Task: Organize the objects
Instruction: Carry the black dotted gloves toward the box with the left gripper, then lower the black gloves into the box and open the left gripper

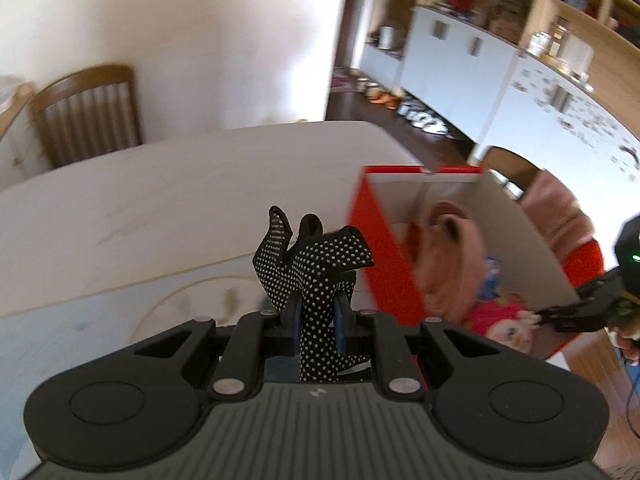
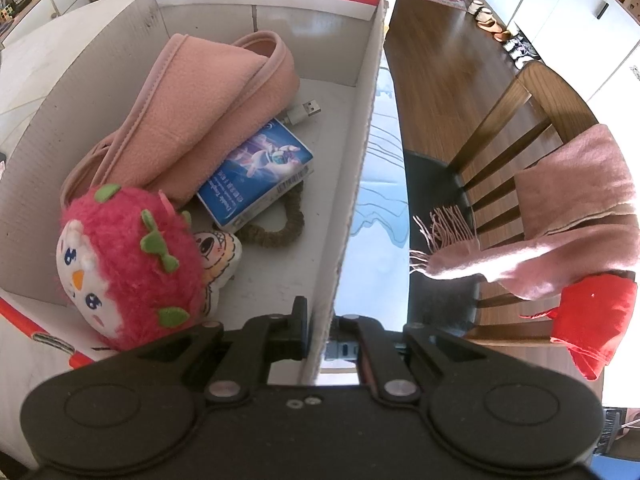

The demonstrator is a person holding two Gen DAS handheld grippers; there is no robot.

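My left gripper [image 1: 318, 314] is shut on a black glove with white dots [image 1: 310, 260] and holds it above the white table [image 1: 160, 200], just left of the red and white cardboard box [image 1: 366, 236]. My right gripper [image 2: 320, 332] is shut on the right wall of the box [image 2: 356, 168]. Inside the box lie a pink fleece band [image 2: 200, 120], a pink plush owl [image 2: 128, 264], a blue card box [image 2: 260, 172], a USB plug [image 2: 306, 112], a brown hair tie [image 2: 280, 232] and a small white plush [image 2: 220, 256]. The right gripper also shows in the left wrist view [image 1: 560, 314].
A wooden chair [image 2: 516, 136] with a pink scarf [image 2: 560, 216] and a red cloth [image 2: 592, 320] stands right of the table. Another chair [image 1: 86, 114] stands at the table's far side. White cabinets [image 1: 460, 60] line the far wall.
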